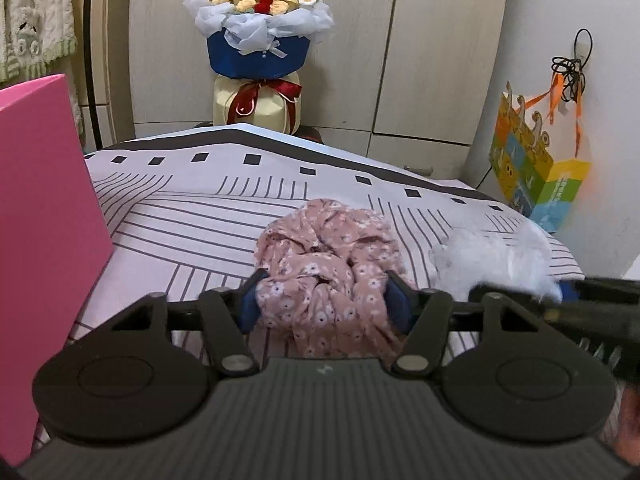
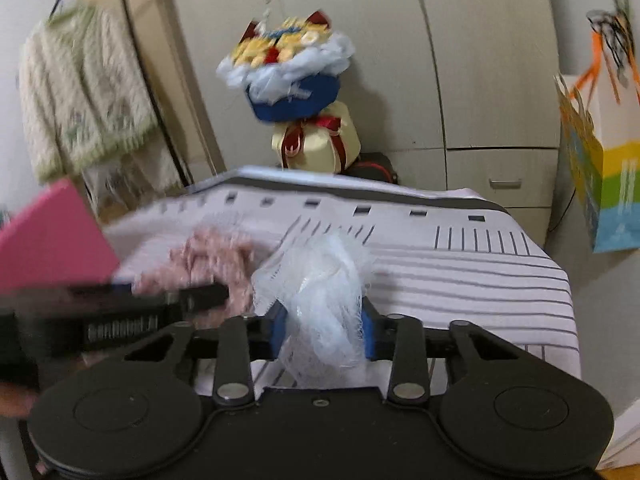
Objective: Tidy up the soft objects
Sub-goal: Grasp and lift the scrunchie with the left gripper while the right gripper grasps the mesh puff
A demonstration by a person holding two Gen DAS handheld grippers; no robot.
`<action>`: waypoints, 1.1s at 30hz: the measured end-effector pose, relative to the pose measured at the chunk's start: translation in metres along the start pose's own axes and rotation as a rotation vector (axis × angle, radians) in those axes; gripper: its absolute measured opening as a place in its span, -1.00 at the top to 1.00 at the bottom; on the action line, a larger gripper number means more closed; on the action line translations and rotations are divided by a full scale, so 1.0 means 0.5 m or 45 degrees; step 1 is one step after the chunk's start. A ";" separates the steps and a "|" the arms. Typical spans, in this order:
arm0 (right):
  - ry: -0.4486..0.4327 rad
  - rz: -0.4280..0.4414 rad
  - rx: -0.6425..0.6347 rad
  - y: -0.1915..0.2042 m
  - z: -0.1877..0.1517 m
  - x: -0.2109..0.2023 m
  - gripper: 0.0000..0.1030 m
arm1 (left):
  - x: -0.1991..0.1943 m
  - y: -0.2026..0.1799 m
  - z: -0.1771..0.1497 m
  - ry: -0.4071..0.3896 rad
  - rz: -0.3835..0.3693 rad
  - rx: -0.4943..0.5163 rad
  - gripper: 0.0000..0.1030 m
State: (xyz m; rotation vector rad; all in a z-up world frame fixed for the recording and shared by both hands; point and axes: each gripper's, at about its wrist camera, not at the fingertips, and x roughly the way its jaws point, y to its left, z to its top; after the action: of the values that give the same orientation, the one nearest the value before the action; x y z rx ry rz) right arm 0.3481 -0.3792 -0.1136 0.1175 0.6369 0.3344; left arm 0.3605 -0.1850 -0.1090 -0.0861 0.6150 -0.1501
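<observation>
A pink floral cloth (image 1: 328,276) is pinched by the left gripper (image 1: 326,300). White gauze (image 2: 320,300) is pinched by the right gripper (image 2: 325,330), just right of it on the striped sheet (image 1: 192,216).

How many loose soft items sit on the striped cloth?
2: a pink floral fabric bundle between the left gripper fingers, and a white gauzy bundle between the right gripper fingers. Others may be hidden.

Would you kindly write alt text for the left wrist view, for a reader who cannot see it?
The left gripper grips a bunched pink floral cloth between its blue pads over a striped bedsheet. A white gauzy bundle sits to its right, a pink box stands at the left edge, and a bouquet stands behind the bed.
</observation>
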 end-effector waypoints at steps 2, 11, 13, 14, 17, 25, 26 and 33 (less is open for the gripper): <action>0.028 -0.051 -0.064 0.030 -0.005 -0.009 0.37 | -0.003 0.006 0.001 0.013 -0.032 -0.019 0.33; 0.055 -0.134 -0.085 0.093 -0.033 -0.094 0.40 | -0.069 0.032 0.006 0.045 -0.057 -0.114 0.71; 0.052 -0.132 -0.052 0.099 -0.042 -0.109 0.39 | -0.094 0.037 0.002 0.031 -0.074 -0.121 0.71; 0.049 -0.139 -0.033 0.103 -0.048 -0.118 0.39 | -0.108 0.038 0.000 0.025 -0.086 -0.119 0.71; 0.034 -0.152 0.016 0.114 -0.065 -0.140 0.39 | -0.149 0.042 -0.008 0.000 -0.115 -0.092 0.71; 0.023 -0.151 0.213 0.128 -0.120 -0.188 0.38 | -0.234 0.057 -0.029 0.027 -0.235 -0.057 0.70; 0.027 -0.152 0.220 0.132 -0.127 -0.195 0.38 | -0.241 0.056 -0.033 0.031 -0.237 -0.044 0.70; -0.012 -0.182 0.304 0.164 -0.184 -0.258 0.38 | -0.298 0.071 -0.060 0.059 -0.312 -0.013 0.70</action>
State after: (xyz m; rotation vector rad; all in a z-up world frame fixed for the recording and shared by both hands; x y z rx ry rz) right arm 0.1736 -0.3458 -0.0974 0.3004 0.6702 0.1184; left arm 0.2270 -0.1266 -0.0535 -0.1679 0.6500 -0.3869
